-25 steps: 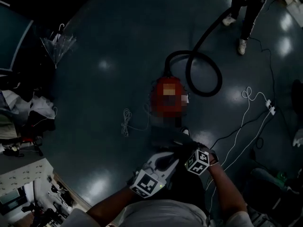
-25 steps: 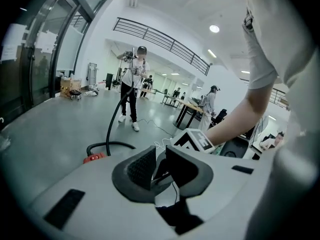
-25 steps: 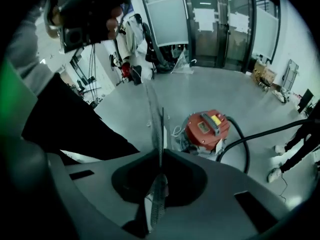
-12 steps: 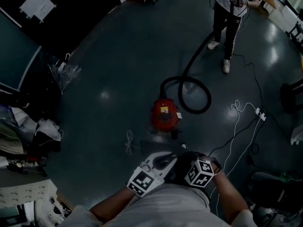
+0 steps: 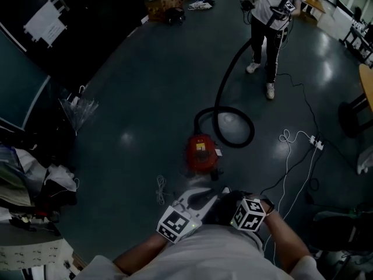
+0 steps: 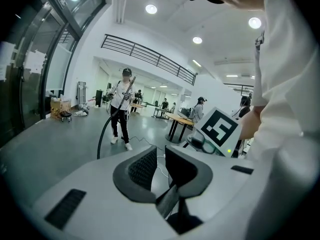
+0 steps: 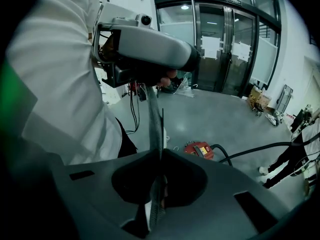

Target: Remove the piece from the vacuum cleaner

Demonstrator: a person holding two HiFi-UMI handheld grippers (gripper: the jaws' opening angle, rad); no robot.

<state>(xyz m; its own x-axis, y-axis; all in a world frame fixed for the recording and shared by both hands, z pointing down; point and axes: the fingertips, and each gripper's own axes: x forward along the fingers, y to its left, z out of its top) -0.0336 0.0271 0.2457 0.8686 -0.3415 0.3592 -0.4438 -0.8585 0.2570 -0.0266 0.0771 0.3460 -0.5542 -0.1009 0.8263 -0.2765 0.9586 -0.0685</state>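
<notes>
The red vacuum cleaner (image 5: 201,152) sits on the dark floor, small in the right gripper view (image 7: 200,149). Its black hose (image 5: 224,127) loops behind it and runs to a standing person (image 5: 268,16) who holds the far end. Both grippers are held close to my body, well short of the vacuum. My left gripper (image 5: 208,195) (image 6: 160,156) has a narrow gap between its jaws, with nothing in it. On my right gripper (image 5: 224,202) (image 7: 156,129) the thin jaws meet, with nothing visible between them.
A white cord (image 5: 160,188) lies left of the vacuum. Cables and a power strip (image 5: 315,142) trail at right. A clear umbrella (image 5: 78,107) and piled clutter (image 5: 35,179) fill the left side. A table (image 5: 367,80) stands at far right.
The head view has lifted: the vacuum now sits lower and smaller in frame, and the person holding the hose shows more fully. Both grippers stay close to my body.
</notes>
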